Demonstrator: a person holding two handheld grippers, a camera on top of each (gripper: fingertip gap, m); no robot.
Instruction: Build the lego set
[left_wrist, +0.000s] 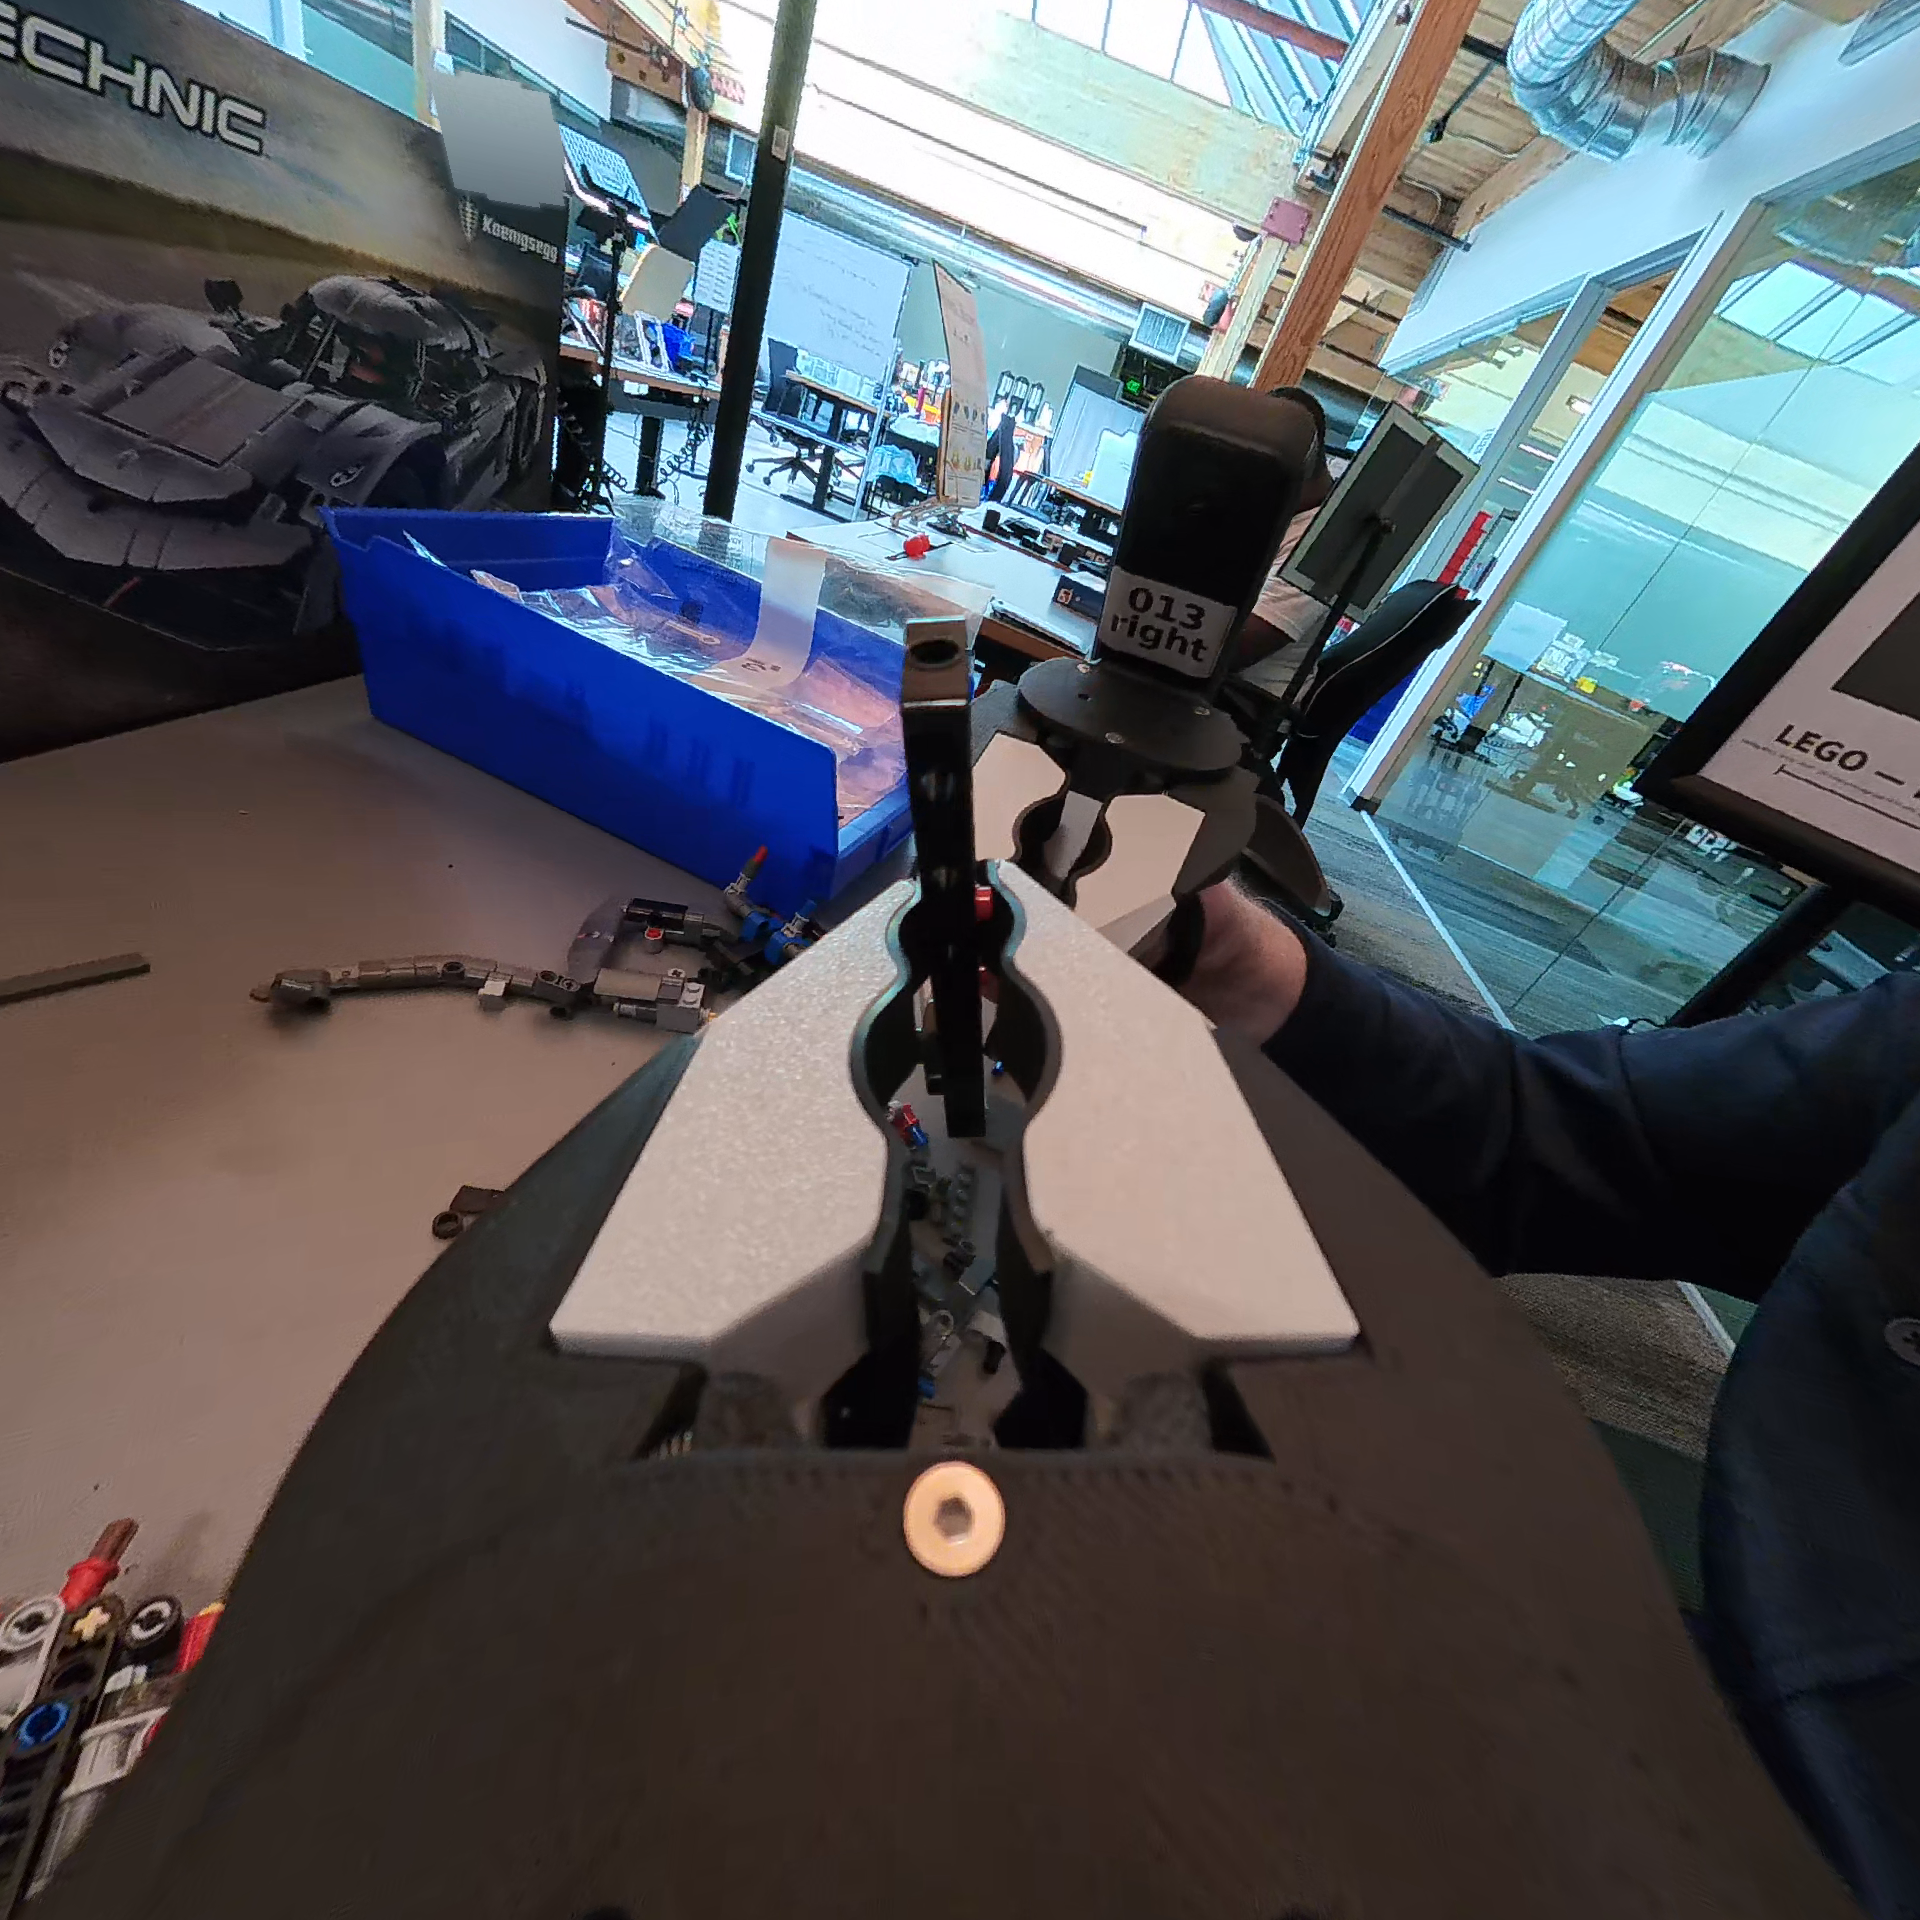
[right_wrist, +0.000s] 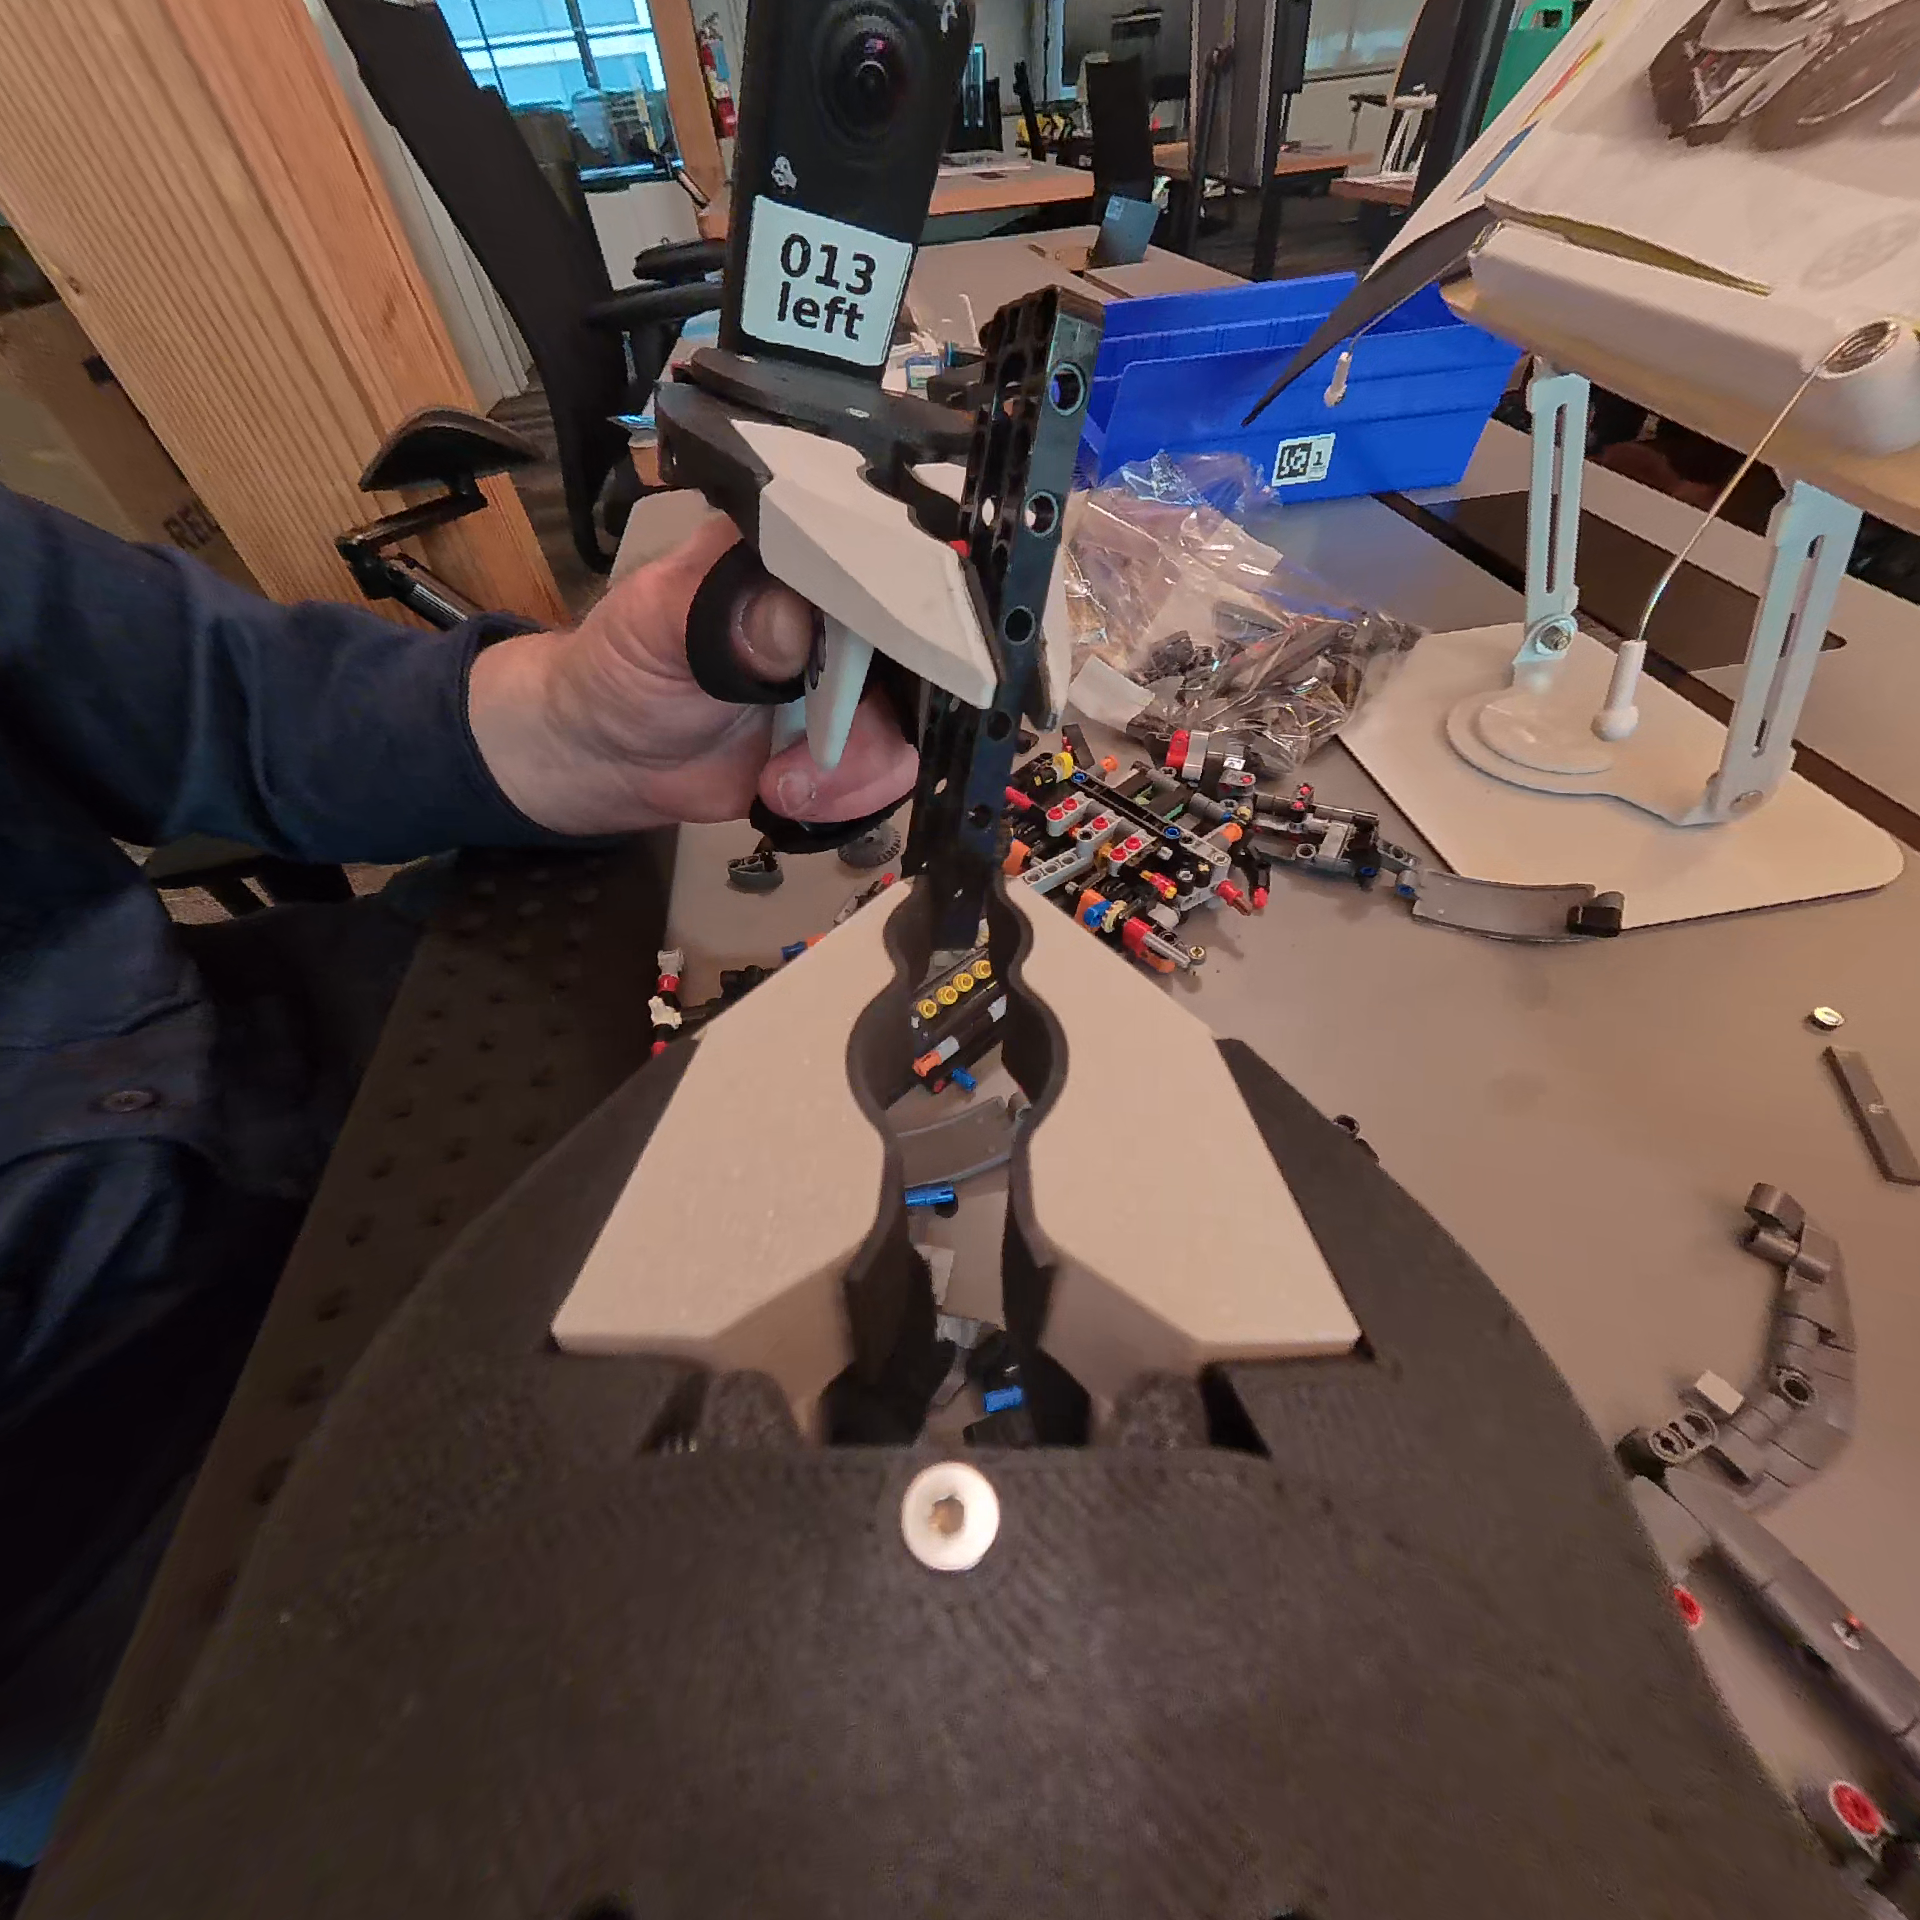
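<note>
A long black Technic beam (left_wrist: 940, 748) stands upright between both grippers. My left gripper (left_wrist: 951, 883) is shut on its middle. In the right wrist view the same beam (right_wrist: 1029, 499) runs down from the left gripper (right_wrist: 1003, 665) into my right gripper (right_wrist: 951, 899), which is shut on its lower end. The right gripper (left_wrist: 1101, 883) shows just behind the beam in the left wrist view. A colourful part-built chassis (right_wrist: 1122, 842) lies on the grey table (right_wrist: 1455, 1091) below. A curved grey panel assembly (left_wrist: 478, 982) lies to the left and also shows in the right wrist view (right_wrist: 1787, 1382).
A blue bin (left_wrist: 603, 707) with plastic bags stands behind, next to the set's box (left_wrist: 208, 395). A clear bag of parts (right_wrist: 1226, 644) and an instruction booklet on a white stand (right_wrist: 1621, 810) sit at the right. Loose pieces (left_wrist: 73, 1683) lie near the front left. My left and right fingertips are right by each other. The curved grey panel assembly (left_wrist: 478, 982) sits 20 cm or so from the ends of my right fingers. The right camera catches it too, in the right wrist view (right_wrist: 1749, 1398).
</note>
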